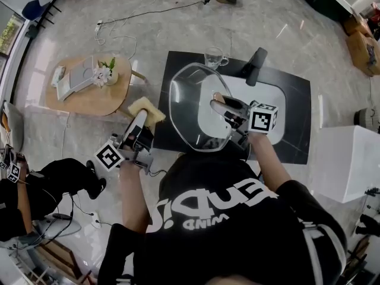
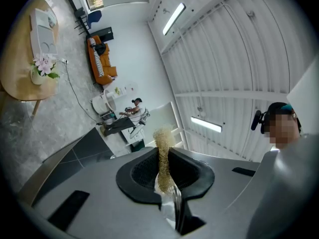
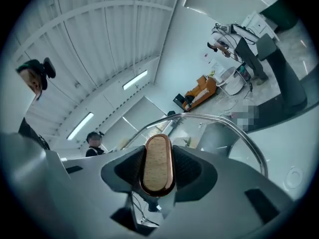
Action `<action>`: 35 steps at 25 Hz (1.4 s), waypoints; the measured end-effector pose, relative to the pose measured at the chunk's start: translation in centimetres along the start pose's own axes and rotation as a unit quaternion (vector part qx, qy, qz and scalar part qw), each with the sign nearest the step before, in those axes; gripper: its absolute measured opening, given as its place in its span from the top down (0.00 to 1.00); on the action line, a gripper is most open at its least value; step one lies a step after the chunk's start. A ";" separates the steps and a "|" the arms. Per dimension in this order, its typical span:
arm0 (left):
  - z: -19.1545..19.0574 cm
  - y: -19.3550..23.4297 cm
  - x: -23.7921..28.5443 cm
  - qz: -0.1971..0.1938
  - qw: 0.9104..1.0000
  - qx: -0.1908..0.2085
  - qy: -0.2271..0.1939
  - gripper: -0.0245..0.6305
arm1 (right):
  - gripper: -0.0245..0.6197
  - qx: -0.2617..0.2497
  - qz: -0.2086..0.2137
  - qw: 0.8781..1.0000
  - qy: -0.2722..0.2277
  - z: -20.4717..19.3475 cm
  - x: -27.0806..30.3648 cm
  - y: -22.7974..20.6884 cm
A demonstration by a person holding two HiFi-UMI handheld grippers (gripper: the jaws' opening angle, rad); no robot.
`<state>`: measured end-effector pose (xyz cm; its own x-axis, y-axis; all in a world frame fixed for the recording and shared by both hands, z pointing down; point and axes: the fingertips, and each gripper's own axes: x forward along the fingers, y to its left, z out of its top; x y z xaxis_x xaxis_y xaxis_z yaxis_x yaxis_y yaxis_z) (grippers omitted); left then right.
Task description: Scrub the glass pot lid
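The glass pot lid [image 1: 191,108] stands on edge over the white sink [image 1: 270,108], its metal rim [image 3: 251,146] arcing past the jaws in the right gripper view. My right gripper [image 1: 221,107] is shut on the lid's wooden, copper-rimmed knob [image 3: 157,163]. To the left of the lid, my left gripper [image 1: 141,120] is shut on a yellow scrub pad [image 1: 147,108]. The pad does not touch the glass. In the left gripper view the pad [image 2: 163,151] shows as a thin mesh strip squeezed between the pads.
A black faucet [image 1: 256,65] and a glass cup [image 1: 215,57] stand at the back of the black counter [image 1: 297,141]. At the left is a round wooden table [image 1: 89,103] with flowers; a seated person [image 1: 35,189] is lower left. A white block [image 1: 350,162] stands to the right.
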<state>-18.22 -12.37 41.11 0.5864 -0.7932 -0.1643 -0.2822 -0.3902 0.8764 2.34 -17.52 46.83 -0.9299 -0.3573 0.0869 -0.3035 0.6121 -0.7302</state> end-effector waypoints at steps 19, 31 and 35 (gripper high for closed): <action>-0.8 -0.4 -1.7 0.009 1.000 0.003 -0.013 0.88 | 0.69 -0.146 -0.124 0.970 0.151 -4.9 3.6 -2.2; -0.8 -0.5 -3.7 0.033 0.999 0.005 -0.033 0.88 | 0.69 -0.177 -0.129 0.951 0.218 -7.8 8.7 -4.7; -0.8 -0.4 -4.4 0.042 0.998 0.006 -0.041 0.88 | 0.69 -0.174 -0.129 0.947 0.236 -8.8 10.3 -6.0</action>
<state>-20.07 -8.34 41.86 0.4965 -0.8585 -0.1283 -0.3372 -0.3269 0.8828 -7.25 -18.68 58.10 -0.7800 -0.2206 0.5856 -0.5064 0.7723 -0.3836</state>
